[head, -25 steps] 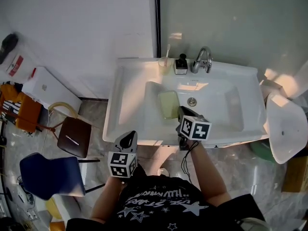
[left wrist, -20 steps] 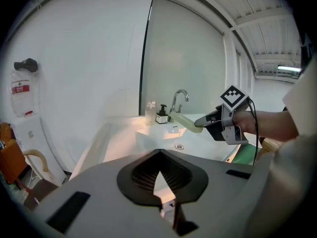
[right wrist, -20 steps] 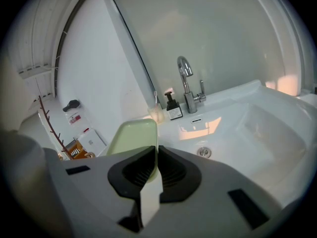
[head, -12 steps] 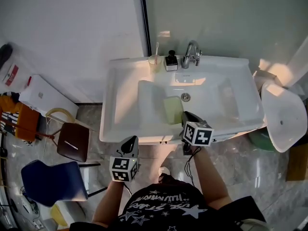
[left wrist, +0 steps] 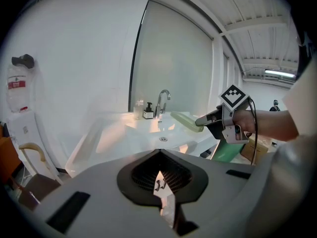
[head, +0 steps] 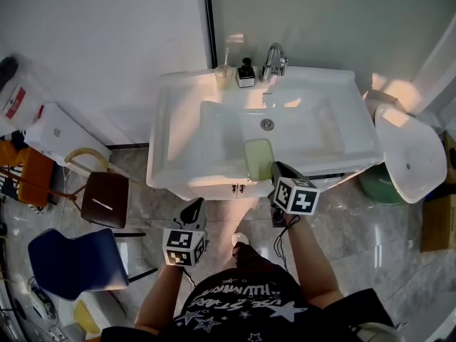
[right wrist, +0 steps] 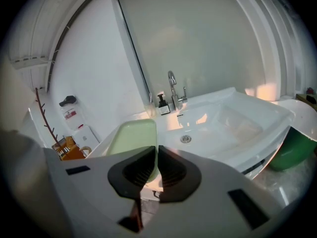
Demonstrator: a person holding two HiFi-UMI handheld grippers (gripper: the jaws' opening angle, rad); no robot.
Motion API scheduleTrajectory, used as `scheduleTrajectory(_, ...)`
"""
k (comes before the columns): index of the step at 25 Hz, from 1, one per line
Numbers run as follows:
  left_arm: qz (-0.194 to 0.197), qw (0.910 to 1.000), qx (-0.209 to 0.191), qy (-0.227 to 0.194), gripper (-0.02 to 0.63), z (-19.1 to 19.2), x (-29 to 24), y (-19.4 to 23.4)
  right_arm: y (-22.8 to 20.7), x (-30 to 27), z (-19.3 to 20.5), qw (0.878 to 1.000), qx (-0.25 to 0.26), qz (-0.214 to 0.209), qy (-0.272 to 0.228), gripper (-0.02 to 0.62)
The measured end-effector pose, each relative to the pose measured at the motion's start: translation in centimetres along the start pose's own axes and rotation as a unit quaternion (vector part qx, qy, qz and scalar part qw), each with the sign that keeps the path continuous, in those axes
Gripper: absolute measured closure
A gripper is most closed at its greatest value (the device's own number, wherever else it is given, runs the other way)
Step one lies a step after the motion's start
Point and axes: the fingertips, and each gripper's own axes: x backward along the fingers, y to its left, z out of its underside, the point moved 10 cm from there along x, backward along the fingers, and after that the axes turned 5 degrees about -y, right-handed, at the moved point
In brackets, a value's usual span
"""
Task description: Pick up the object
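my left gripper (head: 192, 209) is hanging empty, jaws pressed together, short of the sink (head: 167, 148). the pale green tray (head: 259, 159) is sitting raised over the basin's front rim, and my right gripper (head: 279, 171) is pinching its near edge. i am judging it light, rigid and smooth, likely slippery if wet; an edge grip may let it tilt. the toothbrush cup (head: 224, 77), soap bottle (head: 246, 73) and faucet (head: 273, 57) are standing well behind, obstructing nothing.
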Motion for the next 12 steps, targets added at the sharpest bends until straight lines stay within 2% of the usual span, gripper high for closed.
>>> scheduleTrajectory(4, 0.012, 0.9997, -0.010, 0.021, 0.591, -0.6, 3.3, -1.9, 0.2, 3.8, 1.9, 1.000, -0.006, 0.012, -0.005, 0.566)
scheduleTrajectory(9, 0.017, 0.9998, -0.008, 0.001, 0.591, 1.3, 6.9, -3.3, 0.6, 8.3, 3.8, 1.000, -0.011, 0.026, -0.013, 0.566)
scheduleTrajectory(12, 0.021, 0.9997, -0.013, 0.008, 0.591, 1.5, 9.3, -4.2, 0.8, 10.9, 5.1, 0.999, -0.014, 0.032, -0.015, 0.566)
